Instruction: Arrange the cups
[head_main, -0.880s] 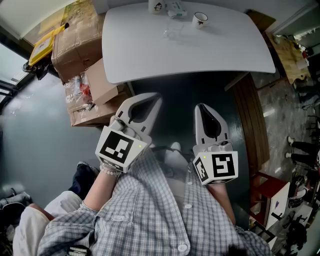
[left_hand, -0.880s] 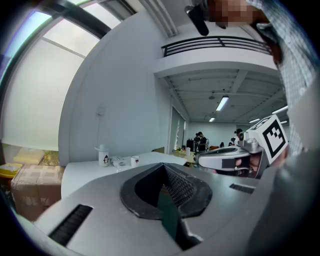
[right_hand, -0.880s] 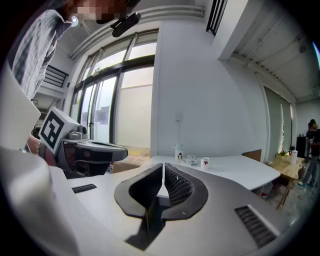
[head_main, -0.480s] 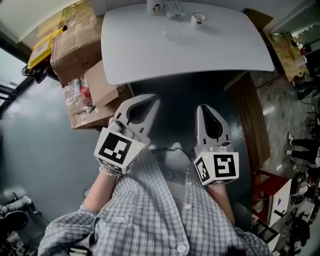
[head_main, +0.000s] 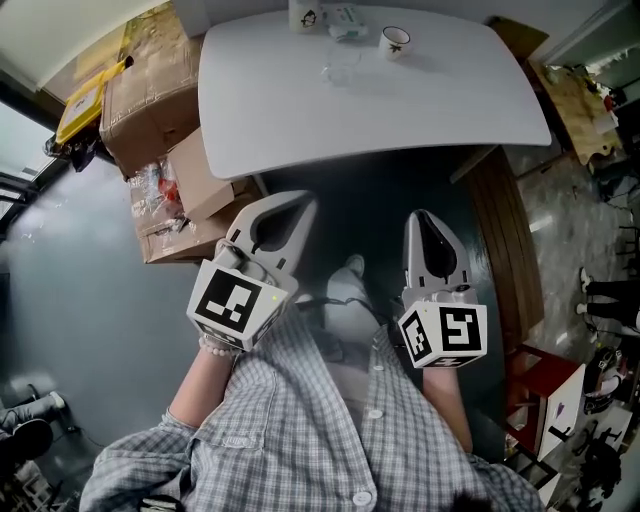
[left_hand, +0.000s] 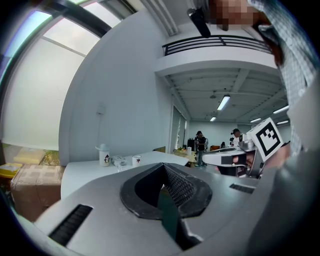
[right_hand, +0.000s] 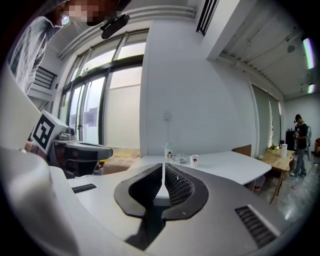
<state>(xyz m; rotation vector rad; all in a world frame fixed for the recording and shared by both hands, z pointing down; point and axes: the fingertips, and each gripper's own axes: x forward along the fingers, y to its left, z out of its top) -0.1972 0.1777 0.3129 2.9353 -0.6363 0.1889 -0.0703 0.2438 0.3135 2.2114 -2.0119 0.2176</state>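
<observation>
Both left tool (head_main: 300, 200) and right tool (head_main: 424, 216), jaws together; penguin-printed cup (left_hand: 104, 156) on table (head_main: 400, 100)

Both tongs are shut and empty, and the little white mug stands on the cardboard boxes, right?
Not quite: the head view shows the white mug on the white table, not the cardboard boxes. The left tongs and right tongs are indeed shut and empty.

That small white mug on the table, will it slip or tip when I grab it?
The small white mug looks like glazed ceramic, so probably stiff and slippery. It stands upright and looks squat, so tipping seems unlikely. It would likely chip if dropped.
</observation>
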